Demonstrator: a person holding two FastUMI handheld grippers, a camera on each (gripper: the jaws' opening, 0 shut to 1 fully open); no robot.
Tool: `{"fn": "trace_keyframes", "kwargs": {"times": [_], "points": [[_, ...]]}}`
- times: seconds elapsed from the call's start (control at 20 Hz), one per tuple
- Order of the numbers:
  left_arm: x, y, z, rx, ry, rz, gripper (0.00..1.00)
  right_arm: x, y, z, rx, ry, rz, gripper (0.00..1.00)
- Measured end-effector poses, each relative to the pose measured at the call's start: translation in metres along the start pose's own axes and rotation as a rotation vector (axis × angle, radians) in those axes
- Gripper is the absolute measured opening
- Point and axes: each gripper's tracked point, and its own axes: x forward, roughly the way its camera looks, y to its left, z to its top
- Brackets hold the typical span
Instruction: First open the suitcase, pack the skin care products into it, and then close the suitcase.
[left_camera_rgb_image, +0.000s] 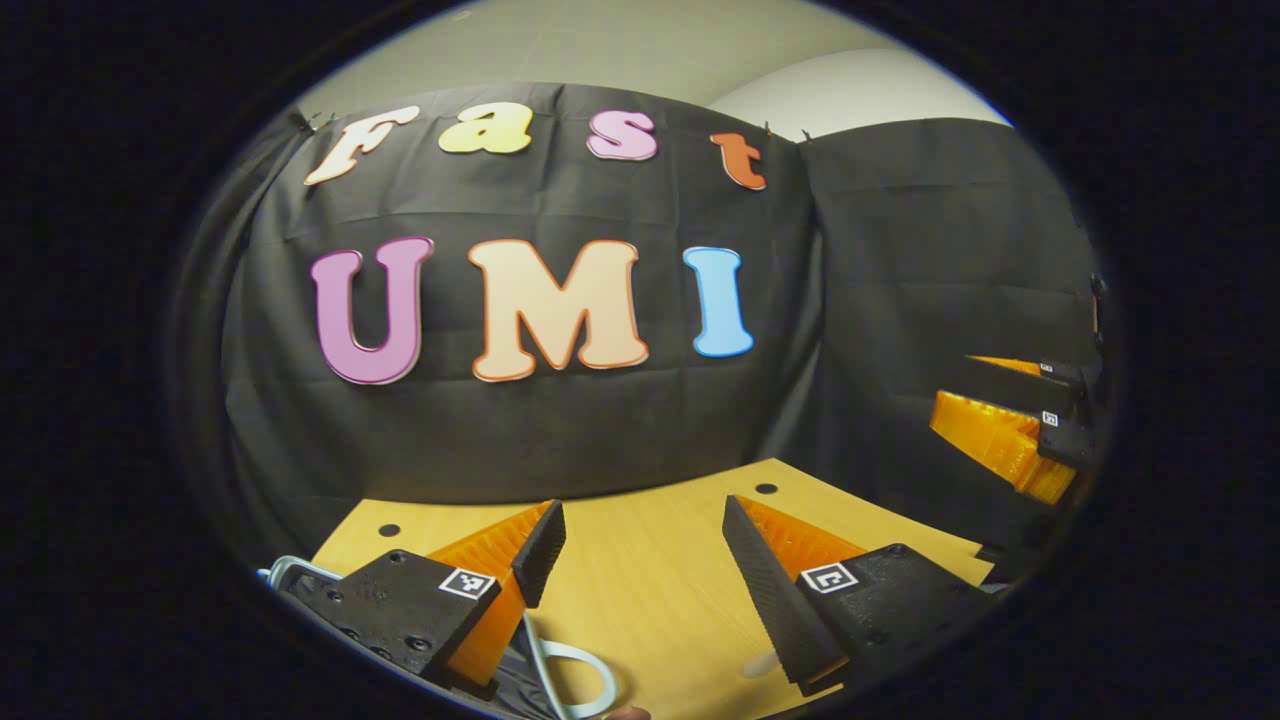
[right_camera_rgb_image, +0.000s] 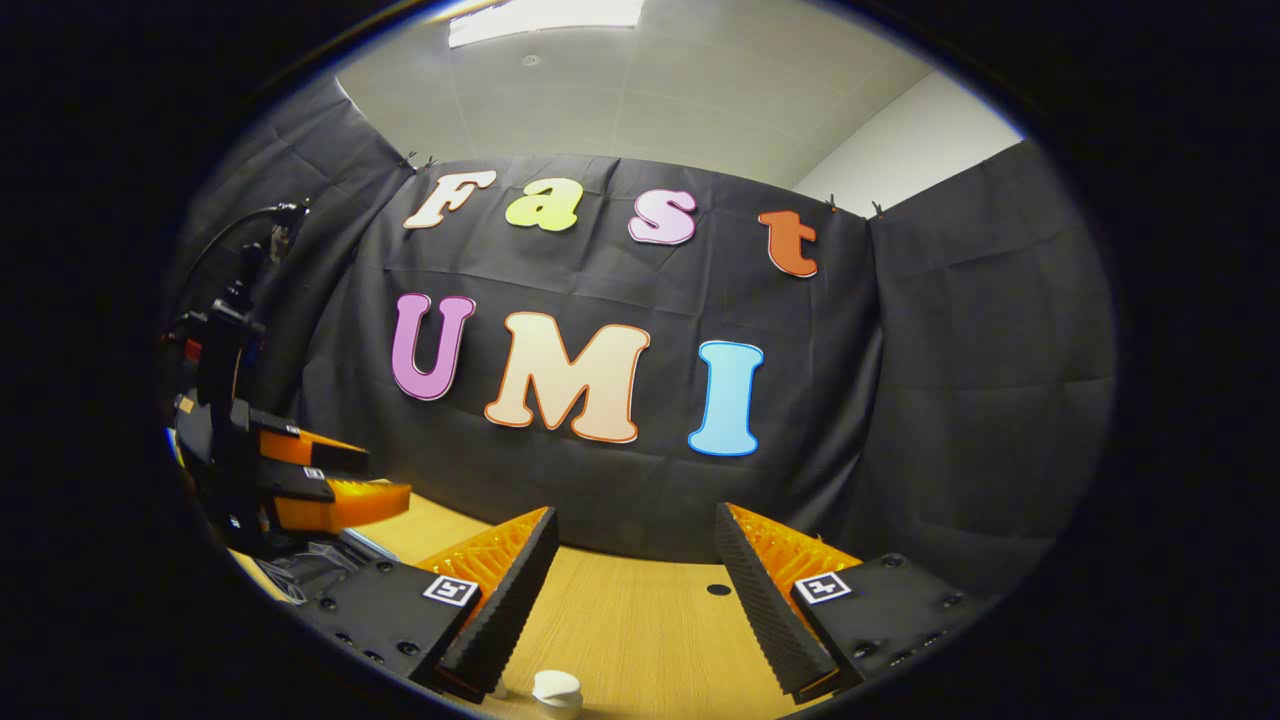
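**Both grippers raised over the table, nothing held**

Black cloth walls close off the booth behind a pale wooden tabletop (left_camera_rgb_image: 640, 590) with small round holes in it. Both tools are held level and pointed at the back wall, which looks like a ready stance rather than a reach. The left gripper (left_camera_rgb_image: 645, 540) has its fingers spread apart with only bare wood between them. The right gripper (right_camera_rgb_image: 635, 560) is likewise spread wide and empty, and it also appears at the right edge of the left gripper view.

Low in the right gripper view sits a small white round cap (right_camera_rgb_image: 556, 688), probably the top of a skin care jar. A white curved loop (left_camera_rgb_image: 580, 680) against dark fabric under the left gripper may belong to the suitcase, though I cannot be sure.

No readable brand or label appears; the square markers on the fingers carry only coded patterns.
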Motion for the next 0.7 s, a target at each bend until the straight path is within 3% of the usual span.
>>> {"fn": "trace_keyframes", "kwargs": {"times": [0.4,0.45,0.7], "points": [[0.014,-0.069,-0.073,-0.071,0.153,-0.114,0.95,-0.012,-0.024,-0.007,-0.012,0.015,-0.002,0.98],[-0.009,-0.071,-0.076,-0.082,0.178,-0.124,0.95,-0.013,-0.026,-0.008,-0.014,0.019,0.001,0.98],[-0.014,-0.090,-0.134,-0.119,0.295,-0.150,0.93,-0.017,-0.036,-0.013,-0.023,0.028,0.002,0.98]]}}
